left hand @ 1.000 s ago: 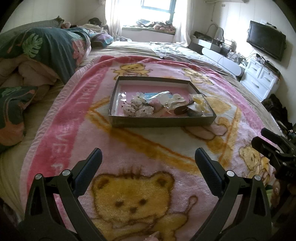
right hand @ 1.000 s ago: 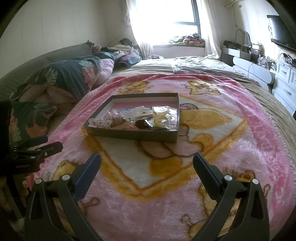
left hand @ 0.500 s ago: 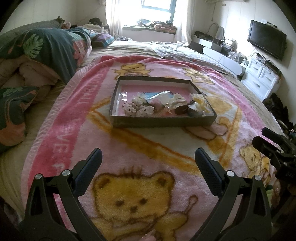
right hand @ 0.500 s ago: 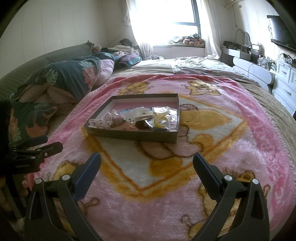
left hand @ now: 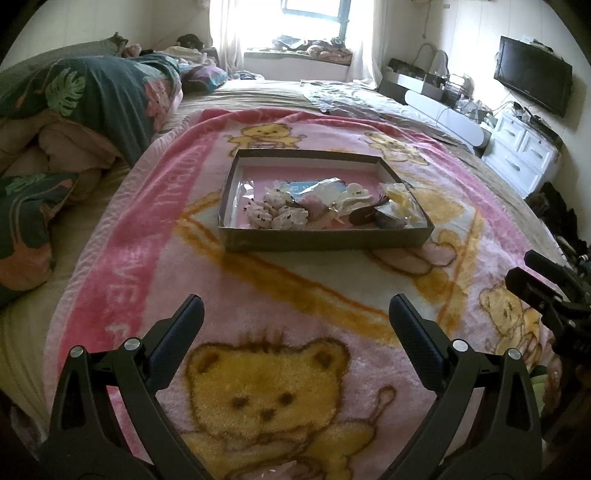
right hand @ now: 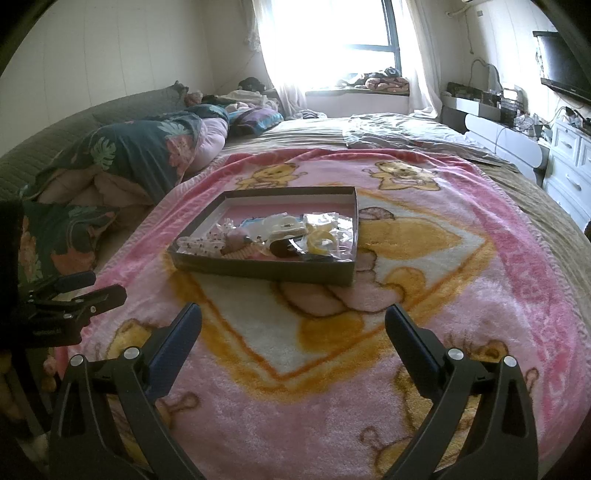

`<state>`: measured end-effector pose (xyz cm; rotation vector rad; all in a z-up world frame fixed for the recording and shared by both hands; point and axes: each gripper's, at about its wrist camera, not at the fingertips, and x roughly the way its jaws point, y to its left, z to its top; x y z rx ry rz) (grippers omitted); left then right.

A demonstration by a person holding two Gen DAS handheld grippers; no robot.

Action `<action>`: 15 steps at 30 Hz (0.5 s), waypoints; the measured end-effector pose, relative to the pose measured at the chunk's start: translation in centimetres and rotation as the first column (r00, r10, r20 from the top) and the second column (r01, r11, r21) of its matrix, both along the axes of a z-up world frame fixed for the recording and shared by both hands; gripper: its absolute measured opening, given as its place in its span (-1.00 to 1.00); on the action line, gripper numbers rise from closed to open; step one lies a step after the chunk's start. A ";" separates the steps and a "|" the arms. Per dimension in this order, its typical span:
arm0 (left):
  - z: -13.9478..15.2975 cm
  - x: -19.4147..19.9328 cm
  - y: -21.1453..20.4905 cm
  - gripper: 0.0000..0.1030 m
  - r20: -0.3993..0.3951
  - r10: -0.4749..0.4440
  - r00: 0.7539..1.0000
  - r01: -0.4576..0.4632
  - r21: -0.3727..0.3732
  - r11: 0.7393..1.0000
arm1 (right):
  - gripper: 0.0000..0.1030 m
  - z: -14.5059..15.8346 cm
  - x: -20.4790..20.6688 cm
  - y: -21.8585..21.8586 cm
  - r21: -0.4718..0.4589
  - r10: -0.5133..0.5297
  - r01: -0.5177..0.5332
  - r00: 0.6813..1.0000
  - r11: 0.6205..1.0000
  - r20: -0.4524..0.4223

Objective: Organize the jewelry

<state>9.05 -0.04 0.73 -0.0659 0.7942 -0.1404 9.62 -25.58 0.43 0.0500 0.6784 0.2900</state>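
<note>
A pink blanket (left hand: 122,236) covers the bed, and the box (left hand: 325,242) sits on it well ahead of both jaws. The jewelry (left hand: 325,206) lies heaped along the box's near side, all inside and unsorted; this fits before sorting or after gathering. The left gripper (left hand: 295,317) and right gripper (right hand: 293,321) hover level, jaws spread, empty.

Too small and tangled to tell apart: pale hair pieces and plastic packets heaped in the shallow box (left hand: 325,240). Hidden behind its near wall: their lower edges. Cut off at the right edge of the left wrist view: right gripper (left hand: 535,280), only dark finger ends showing. Blown out white: window (right hand: 332,33).
</note>
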 end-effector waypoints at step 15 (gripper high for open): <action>-0.1 -0.1 0.0 0.82 -0.003 0.008 1.000 -0.008 0.005 1.000 | 0.92 0.2 0.0 0.1 -0.002 0.001 -0.001 1.000 1.000 0.001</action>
